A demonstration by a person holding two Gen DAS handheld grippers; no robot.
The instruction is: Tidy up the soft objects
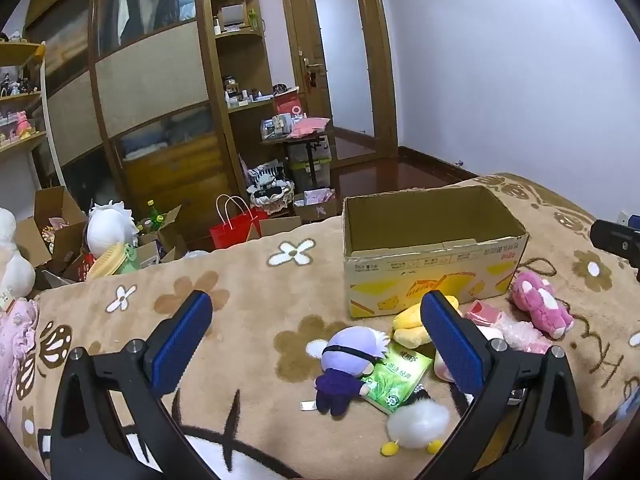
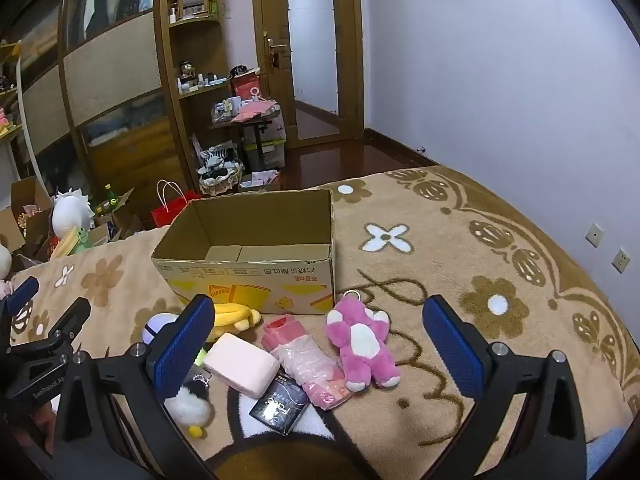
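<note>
An open, empty cardboard box [image 1: 432, 268] [image 2: 256, 276] stands on the beige blanket. In front of it lie a purple-haired doll [image 1: 348, 364], a green tissue pack [image 1: 396, 380], a yellow plush [image 1: 412, 324] [image 2: 232, 316], a white fluffy duck [image 1: 416, 424] [image 2: 188, 404], a pink bear [image 1: 540, 304] [image 2: 364, 340], a pink sponge block [image 2: 242, 362], a pink wrapped packet [image 2: 312, 364] and a black pack [image 2: 280, 408]. My left gripper [image 1: 316, 340] is open above the doll. My right gripper [image 2: 316, 344] is open above the bear and packet. Both are empty.
The blanket [image 2: 480, 264] covers a bed. Beyond its far edge the floor holds boxes, a red bag [image 1: 236, 228], a white plush head [image 1: 110, 226], a wardrobe [image 1: 152, 92] and a door [image 1: 344, 60]. The right gripper's tip [image 1: 616, 240] shows at the left view's edge.
</note>
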